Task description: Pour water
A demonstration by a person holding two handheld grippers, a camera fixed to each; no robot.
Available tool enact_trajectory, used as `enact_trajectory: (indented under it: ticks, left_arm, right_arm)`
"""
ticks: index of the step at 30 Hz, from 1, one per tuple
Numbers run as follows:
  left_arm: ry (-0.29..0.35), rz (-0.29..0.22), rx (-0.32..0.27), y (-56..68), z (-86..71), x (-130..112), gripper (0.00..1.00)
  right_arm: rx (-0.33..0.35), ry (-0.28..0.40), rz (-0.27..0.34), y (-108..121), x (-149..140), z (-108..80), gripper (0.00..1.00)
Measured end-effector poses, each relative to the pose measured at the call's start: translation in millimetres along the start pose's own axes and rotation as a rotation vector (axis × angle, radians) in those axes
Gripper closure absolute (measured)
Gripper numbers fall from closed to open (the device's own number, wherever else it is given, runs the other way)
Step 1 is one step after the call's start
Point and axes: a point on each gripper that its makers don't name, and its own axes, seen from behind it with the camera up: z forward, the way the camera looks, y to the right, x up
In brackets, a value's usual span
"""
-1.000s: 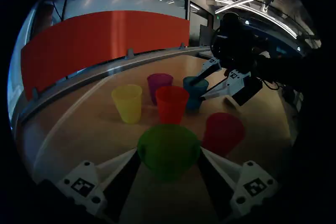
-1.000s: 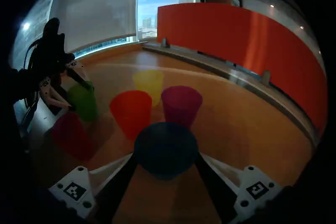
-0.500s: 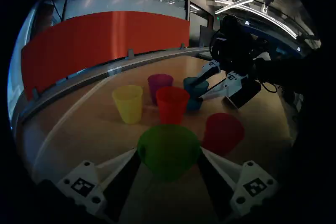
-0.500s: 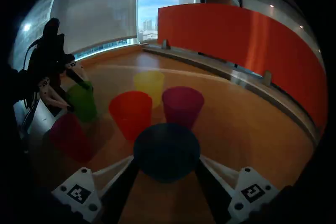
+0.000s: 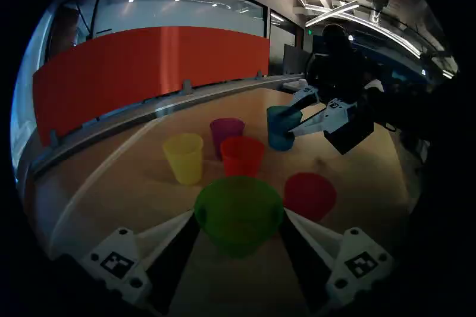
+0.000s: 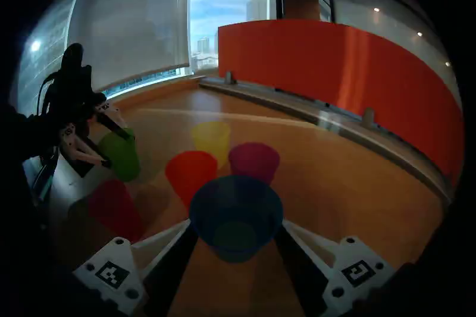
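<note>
In the left gripper view a green cup (image 5: 239, 215) sits upright between my left gripper's (image 5: 239, 235) white fingers, which are shut on it. Across the wooden table (image 5: 119, 192) the right gripper (image 5: 293, 122) holds a blue cup (image 5: 281, 128) lifted off the surface. In the right gripper view that blue cup (image 6: 235, 217) is clamped between my right gripper's (image 6: 235, 239) fingers, raised above the table (image 6: 357, 180). The left gripper (image 6: 113, 141) is at the far left, shut on the green cup (image 6: 122, 153).
Yellow (image 5: 184, 157), purple (image 5: 226, 133), orange (image 5: 242, 156) and red (image 5: 309, 195) cups stand on the table between the grippers. A red panel (image 5: 149, 73) runs along the table's far edge. A person's dark sleeve (image 5: 404, 115) is at the right.
Both grippers have risen with their cups: the blue cup has left the table, and the standing cups look lower and smaller in both views.
</note>
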Motion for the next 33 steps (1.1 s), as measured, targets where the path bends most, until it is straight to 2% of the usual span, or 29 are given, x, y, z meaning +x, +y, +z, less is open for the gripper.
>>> enact_trajectory:
  ticks: [9,15,24,33]
  left_arm:
    - [0.056,0.028,0.02,12.7,-24.6,26.8,0.13]
    - [0.108,0.053,0.033,22.7,-45.3,50.6,0.13]
    - [0.195,0.066,0.041,44.3,-72.2,82.4,0.13]
    - [0.265,0.074,0.019,69.7,-94.3,106.3,0.13]
  right_arm:
    - [-0.022,0.058,0.002,-8.9,28.5,-41.6,0.13]
    - [-0.035,0.097,-0.02,-19.1,47.4,-72.4,0.13]
    - [-0.055,0.162,-0.044,-34.2,71.8,-113.7,0.13]
    - [-0.068,0.233,-0.05,-47.4,92.5,-140.4,0.13]
